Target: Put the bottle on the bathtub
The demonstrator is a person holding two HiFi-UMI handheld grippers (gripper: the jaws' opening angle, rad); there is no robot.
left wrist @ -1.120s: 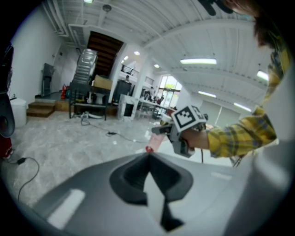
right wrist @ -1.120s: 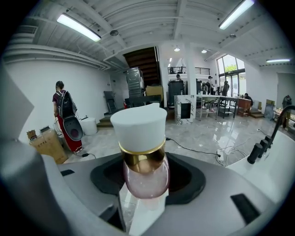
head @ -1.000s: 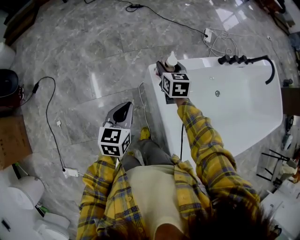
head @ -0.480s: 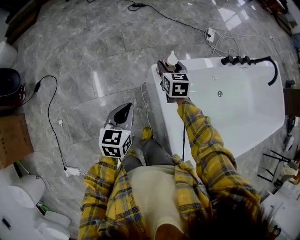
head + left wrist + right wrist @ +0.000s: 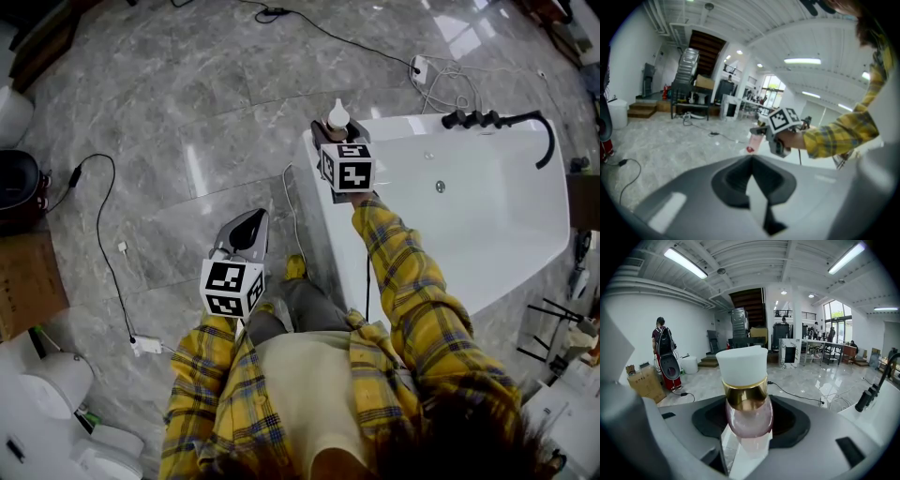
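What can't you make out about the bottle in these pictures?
- Base of the bottle, right gripper view: hidden behind the body of the right gripper, so contact with the bathtub can't be told.
- Same base, head view: covered by the marker cube.
- Its label, left gripper view: too small, blurred.

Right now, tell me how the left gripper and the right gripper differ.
The right gripper is clamped on the pink bottle with a white cap; the left gripper is shut on nothing. The right gripper is at the bathtub's corner rim; the left gripper hangs over the marble floor beside it. Each carries a marker cube.
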